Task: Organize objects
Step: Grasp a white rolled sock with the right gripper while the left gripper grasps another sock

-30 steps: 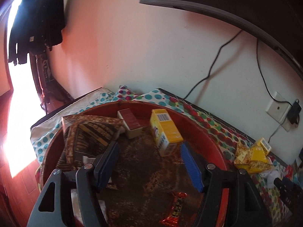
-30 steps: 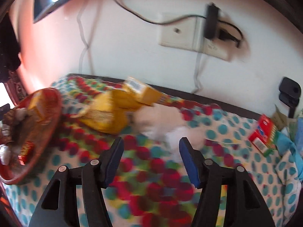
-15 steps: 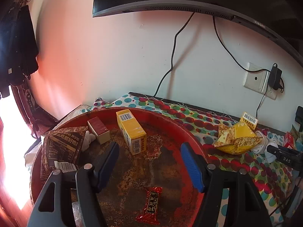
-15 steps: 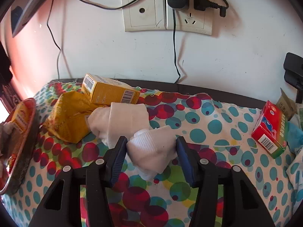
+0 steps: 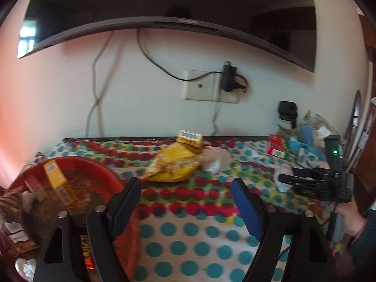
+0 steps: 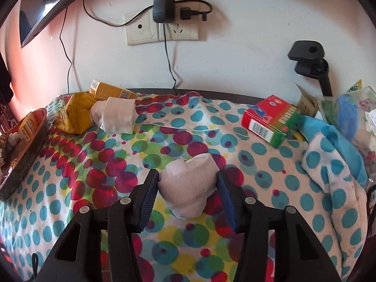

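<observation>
My right gripper (image 6: pixel 186 176) is shut on a rolled white sock (image 6: pixel 188 188), held just above the dotted cloth (image 6: pixel 94 164). A second white sock (image 6: pixel 115 115) lies by a yellow bag (image 6: pixel 75 115) and a yellow box (image 6: pixel 110 91) at the back left. The red tray (image 5: pixel 94 166) holds small boxes and packets. My left gripper (image 5: pixel 185 185) hangs over the cloth beside the tray, its jaws opening with nothing between them. In the left wrist view the right gripper (image 5: pixel 289 179) shows at the far right with the sock (image 5: pixel 280 188).
A red-and-green box (image 6: pixel 270 119) lies at the back right beside a heap of packets and blue cloth (image 6: pixel 340 145). A wall socket with a plugged adapter (image 6: pixel 163 7), a black clamp (image 6: pixel 307 56) and a screen (image 5: pixel 164 4) stand behind the table.
The left wrist view swung right, from over the tray to the cloth, and its jaws widened. The right gripper reached the socks, closed on one and drew it away from the yellow bag.
</observation>
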Demonstrator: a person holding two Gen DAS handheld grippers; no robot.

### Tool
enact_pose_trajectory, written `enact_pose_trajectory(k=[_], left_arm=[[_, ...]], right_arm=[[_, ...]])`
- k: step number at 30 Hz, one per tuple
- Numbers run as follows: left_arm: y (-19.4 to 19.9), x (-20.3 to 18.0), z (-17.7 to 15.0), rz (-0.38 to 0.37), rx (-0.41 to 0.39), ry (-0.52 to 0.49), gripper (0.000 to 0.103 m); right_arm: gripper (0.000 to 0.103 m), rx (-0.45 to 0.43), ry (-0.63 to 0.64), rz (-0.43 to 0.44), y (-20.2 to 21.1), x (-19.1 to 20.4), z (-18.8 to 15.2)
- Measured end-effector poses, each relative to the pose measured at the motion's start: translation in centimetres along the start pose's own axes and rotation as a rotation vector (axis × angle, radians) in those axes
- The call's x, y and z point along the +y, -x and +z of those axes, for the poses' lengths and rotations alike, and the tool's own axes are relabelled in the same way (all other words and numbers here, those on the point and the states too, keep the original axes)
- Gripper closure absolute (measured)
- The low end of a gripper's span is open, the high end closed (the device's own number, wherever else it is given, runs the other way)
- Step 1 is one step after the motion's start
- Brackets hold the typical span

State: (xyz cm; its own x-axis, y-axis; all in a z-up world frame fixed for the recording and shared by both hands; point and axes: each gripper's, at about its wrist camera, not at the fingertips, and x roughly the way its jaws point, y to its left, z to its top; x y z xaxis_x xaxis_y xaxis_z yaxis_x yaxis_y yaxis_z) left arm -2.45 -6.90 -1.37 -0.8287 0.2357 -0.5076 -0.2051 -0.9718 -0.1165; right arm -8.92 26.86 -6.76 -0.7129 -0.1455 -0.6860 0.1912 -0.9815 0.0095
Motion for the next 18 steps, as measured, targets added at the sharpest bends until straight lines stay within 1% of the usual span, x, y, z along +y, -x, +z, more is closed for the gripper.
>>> enact_pose_trajectory(k=[2, 4, 6, 8, 9, 11, 13, 14, 15, 18], left_arm=[[-1.4, -2.3, 0.7, -0.085, 0.046, -0.018, 0.022], [-3.3, -4.0, 1.5, -0.138, 0.095, -0.011, 0.022], [-6.0, -5.2, 2.5, -0.178, 0.16, 0.024, 0.022], [-8.6, -5.8, 3.0, -0.191, 0.226, 0.069, 0.022], [-10.2, -6.2, 3.3, -0.182, 0.263, 0.091, 0.022], [-13.3, -6.7, 3.9, -0.136, 0.323, 0.12, 0.022], [-16.1, -7.0, 4.3, -0.056, 0.374, 0.149, 0.022], [-17.2, -6.7, 4.4, -0.03, 0.387, 0.16, 0.022], [-18.5, -6.6, 4.6, 0.017, 0.399, 0.171, 0.022], [-20.7, -5.3, 4.5, 0.119, 0.403, 0.19, 0.022]], right_arm=[[0.055, 0.009, 0.007, -0.003, -0.4, 0.2, 0.1], [0.055, 0.016, 0.021, -0.01, -0.6, 0.4, 0.0], [0.055, 0.018, 0.011, 0.001, -0.6, 0.1, 0.0], [0.054, 0.019, -0.021, 0.026, -0.5, -0.2, 0.0], [0.054, 0.019, -0.037, 0.036, -0.3, -0.5, -0.4], [0.054, 0.021, -0.056, 0.053, -0.3, -0.7, -0.5], [0.054, 0.024, -0.049, 0.048, -0.3, -0.5, -0.5], [0.054, 0.024, -0.042, 0.043, -0.3, -0.3, -0.5], [0.053, 0.025, -0.033, 0.037, -0.3, -0.1, -0.5], [0.053, 0.028, -0.024, 0.033, -0.4, 0.0, -0.6]])
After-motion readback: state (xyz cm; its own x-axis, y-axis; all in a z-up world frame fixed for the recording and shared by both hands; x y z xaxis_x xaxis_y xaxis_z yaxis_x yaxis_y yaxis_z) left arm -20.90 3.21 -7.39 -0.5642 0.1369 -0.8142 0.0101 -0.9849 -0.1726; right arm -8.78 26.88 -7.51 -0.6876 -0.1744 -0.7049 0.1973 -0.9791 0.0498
